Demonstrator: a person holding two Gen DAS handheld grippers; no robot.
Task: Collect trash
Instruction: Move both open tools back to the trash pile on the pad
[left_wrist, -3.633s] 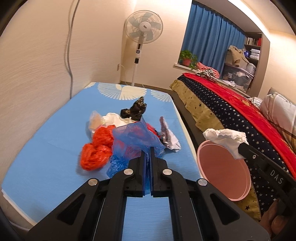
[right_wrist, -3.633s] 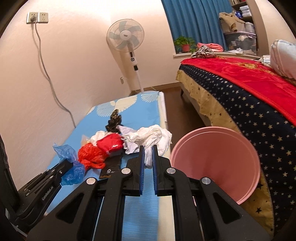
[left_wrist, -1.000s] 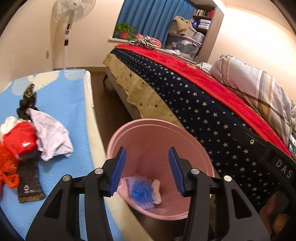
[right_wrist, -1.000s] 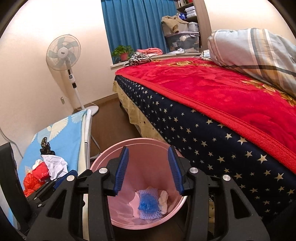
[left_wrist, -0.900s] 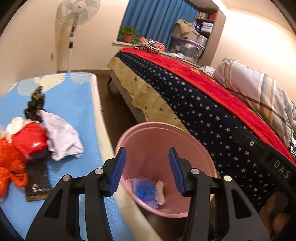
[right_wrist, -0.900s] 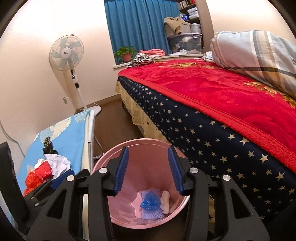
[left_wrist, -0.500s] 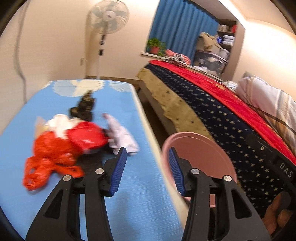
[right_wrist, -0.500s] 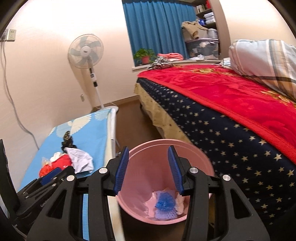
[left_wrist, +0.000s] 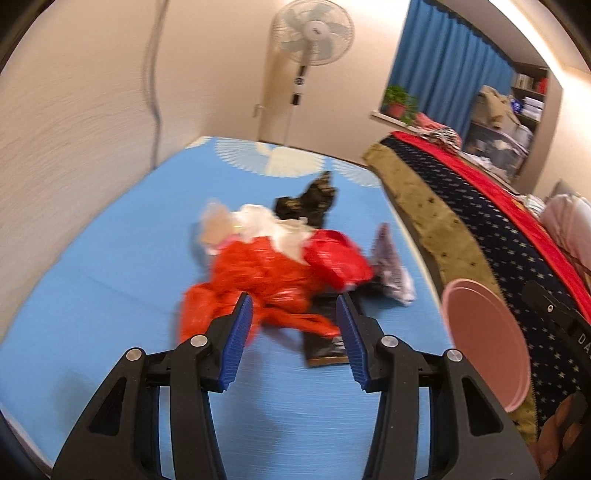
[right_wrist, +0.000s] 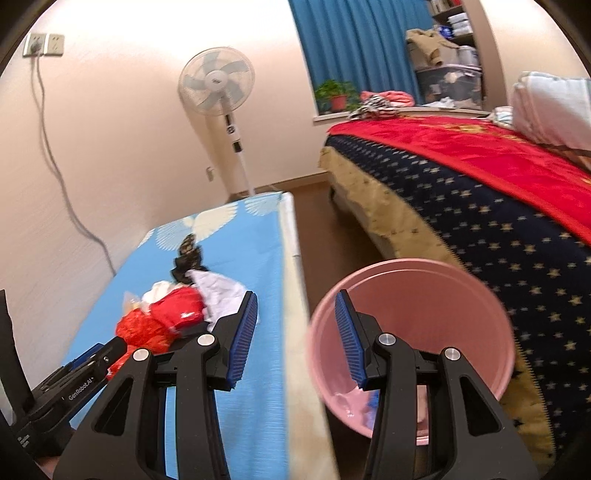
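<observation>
Both tongs were held wide apart and empty: the left tongs (left_wrist: 293, 334) were hung just above the red plastic bags (left_wrist: 266, 280) on the blue bench (left_wrist: 110, 258), the right tongs (right_wrist: 295, 338) between bench edge and the one pink bin (right_wrist: 424, 295). Half a second earlier, the right tongs had been centred over that bin. Two red bags, one white paper wad (right_wrist: 221, 295) and one black wrapper (left_wrist: 325, 347) were counted.

Red bags (left_wrist: 273, 273), seemingly plain pink bin (right_wrist: 424, 295)

Left wrist view low over surface (left_wrist: 92, 266), facing trash pile (left_wrist: 273, 273); right wrist view above bin (right_wrist: 424, 295); both share pile, bin.
</observation>
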